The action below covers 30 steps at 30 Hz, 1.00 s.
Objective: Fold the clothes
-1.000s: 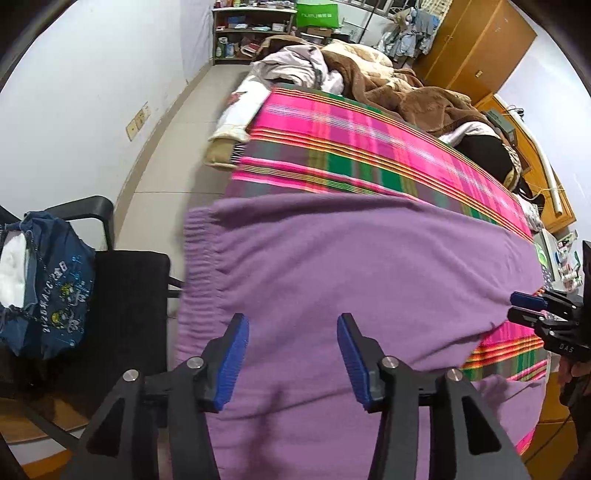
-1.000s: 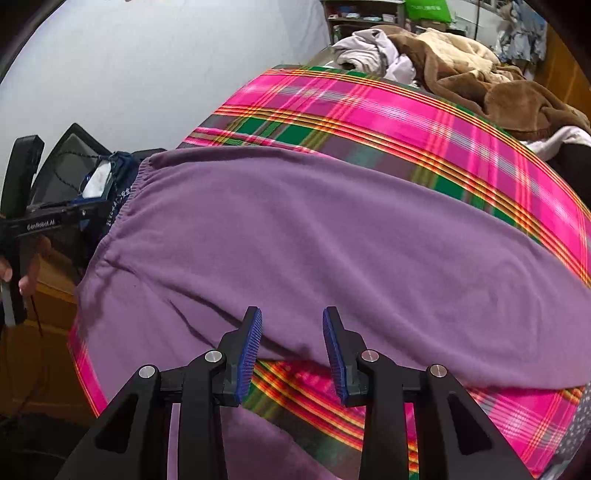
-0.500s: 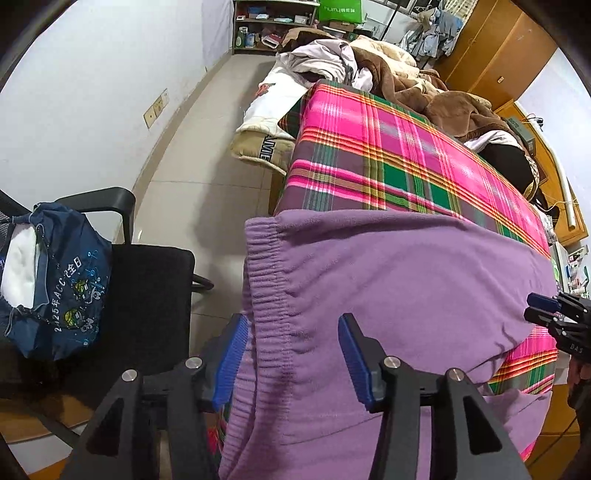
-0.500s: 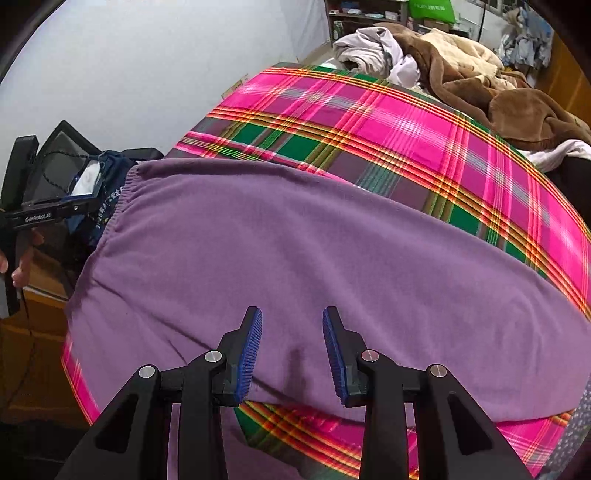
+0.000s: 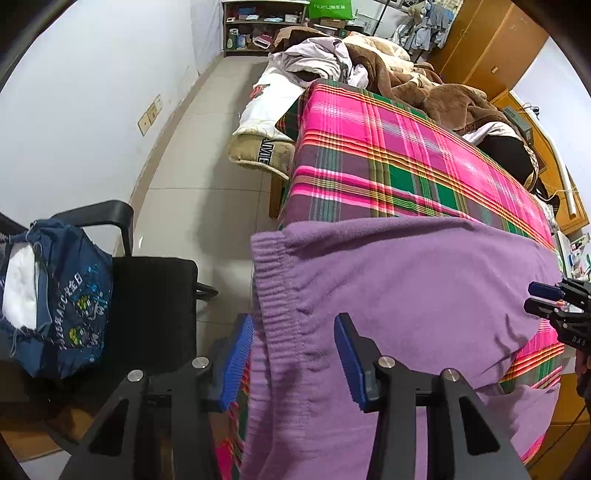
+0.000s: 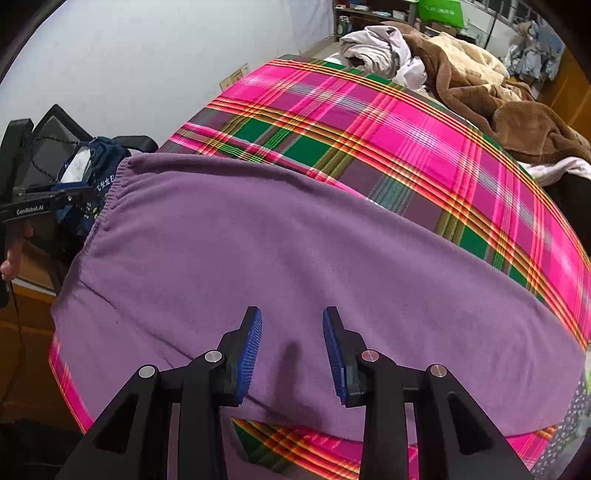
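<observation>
I see purple fleece pants (image 5: 406,288) spread flat across the near end of the pink plaid bedspread (image 5: 399,155), elastic ribbed waistband (image 5: 275,280) at the bedspread's left edge, the lower part draping over its near edge, few wrinkles.

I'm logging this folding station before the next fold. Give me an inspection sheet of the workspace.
Surface: plaid bedsheet, flat.
Job's things: purple garment spread out, elastic waistband at the bed's edge.
Clutter: brown blanket and white clothes heaped at the far end.
Grippers: left tongs open over the waistband; right tongs open over the garment, nothing held.
Cables: nothing seen on the bed.
Surroundings: black chair with blue bag; shelf.
</observation>
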### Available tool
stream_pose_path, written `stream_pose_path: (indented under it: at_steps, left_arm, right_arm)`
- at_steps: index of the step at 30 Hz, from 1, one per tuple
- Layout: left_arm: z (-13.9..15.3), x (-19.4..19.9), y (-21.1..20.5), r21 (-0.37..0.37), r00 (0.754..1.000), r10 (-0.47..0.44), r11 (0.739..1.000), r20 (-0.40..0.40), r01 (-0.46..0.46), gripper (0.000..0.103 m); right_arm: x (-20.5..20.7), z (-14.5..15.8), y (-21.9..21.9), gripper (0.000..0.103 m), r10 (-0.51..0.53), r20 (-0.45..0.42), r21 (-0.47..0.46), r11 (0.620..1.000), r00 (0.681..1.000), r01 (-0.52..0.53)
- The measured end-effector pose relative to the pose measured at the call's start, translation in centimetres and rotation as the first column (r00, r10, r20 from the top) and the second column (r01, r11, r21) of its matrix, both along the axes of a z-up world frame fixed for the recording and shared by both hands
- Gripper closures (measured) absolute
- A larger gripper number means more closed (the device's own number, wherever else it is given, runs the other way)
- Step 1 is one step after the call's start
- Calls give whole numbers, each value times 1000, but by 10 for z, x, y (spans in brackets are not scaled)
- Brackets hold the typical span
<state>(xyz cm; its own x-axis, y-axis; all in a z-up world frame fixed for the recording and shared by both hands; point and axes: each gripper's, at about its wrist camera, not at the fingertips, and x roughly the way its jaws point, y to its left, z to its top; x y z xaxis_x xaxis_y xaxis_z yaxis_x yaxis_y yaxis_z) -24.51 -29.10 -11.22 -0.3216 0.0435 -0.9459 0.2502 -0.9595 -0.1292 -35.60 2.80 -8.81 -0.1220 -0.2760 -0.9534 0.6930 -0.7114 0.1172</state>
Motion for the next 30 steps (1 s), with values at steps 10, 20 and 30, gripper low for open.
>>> stream_pose_path:
  at_steps: [10, 20, 30]
  left_arm:
    - [-4, -17, -25, -7, 998, -64, 998, -27, 64, 56]
    - [-18, -36, -32, 45, 989, -140, 989, -53, 142, 56]
    - [-42, -48, -46, 93, 988, -150, 984, -47, 154, 56]
  right_arm:
    - [-22, -15, -30, 67, 90, -12, 19, 996, 996, -90]
    - [-57, -16, -52, 67, 178, -68, 20, 984, 982, -177]
    - [-85, -32, -65, 67, 228, -59, 14, 974, 972, -228]
